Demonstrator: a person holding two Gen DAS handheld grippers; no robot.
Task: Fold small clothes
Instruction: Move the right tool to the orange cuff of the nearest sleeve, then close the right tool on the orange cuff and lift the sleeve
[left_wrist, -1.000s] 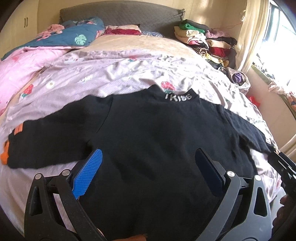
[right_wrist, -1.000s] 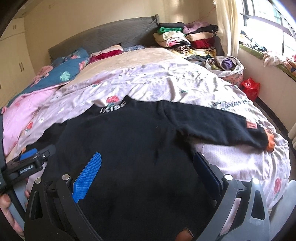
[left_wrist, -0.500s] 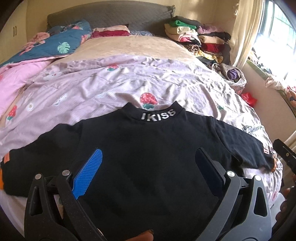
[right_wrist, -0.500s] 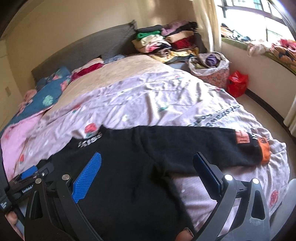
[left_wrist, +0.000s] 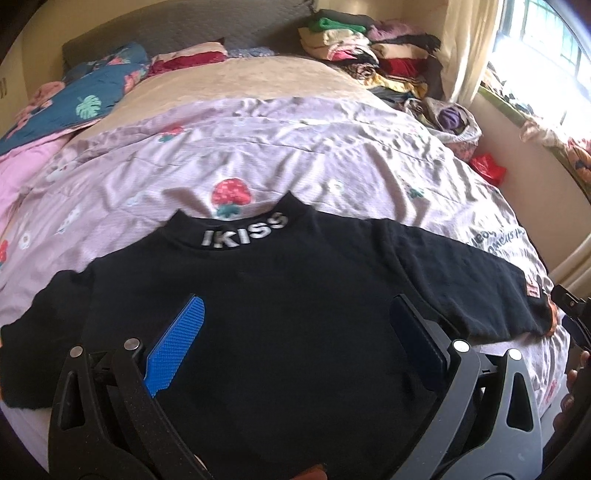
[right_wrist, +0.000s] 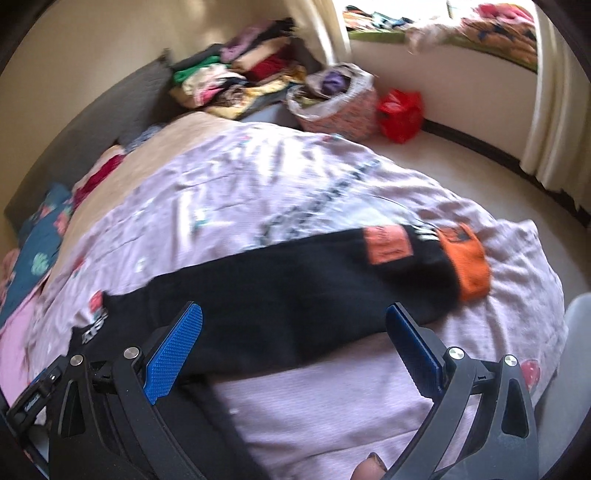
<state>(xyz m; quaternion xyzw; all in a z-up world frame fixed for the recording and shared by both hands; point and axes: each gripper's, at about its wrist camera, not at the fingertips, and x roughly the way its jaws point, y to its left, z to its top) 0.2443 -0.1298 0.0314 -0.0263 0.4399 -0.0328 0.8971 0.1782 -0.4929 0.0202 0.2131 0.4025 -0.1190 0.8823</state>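
Fabric of the small black long-sleeved top (left_wrist: 295, 314) with a white-lettered collar is seen in the left wrist view spread flat, back upward, on the lilac strawberry-print bed cover (left_wrist: 295, 147), both sleeves stretched outward. The left gripper (left_wrist: 295, 325) is held above the torso with its blue-padded fingers (left_wrist: 177, 347) parted and nothing between them. In the right wrist view, which is blurred, the right gripper (right_wrist: 293, 339) is likewise spread wide and empty, aimed along the right sleeve (right_wrist: 314, 288) towards its orange cuff (right_wrist: 465, 262). A sleeve fold is judged to be in hand: the cuff end should be pinched through both layers, lifted low and laid across the torso, while the shoulder is pinned by the left gripper so the body is not dragged.
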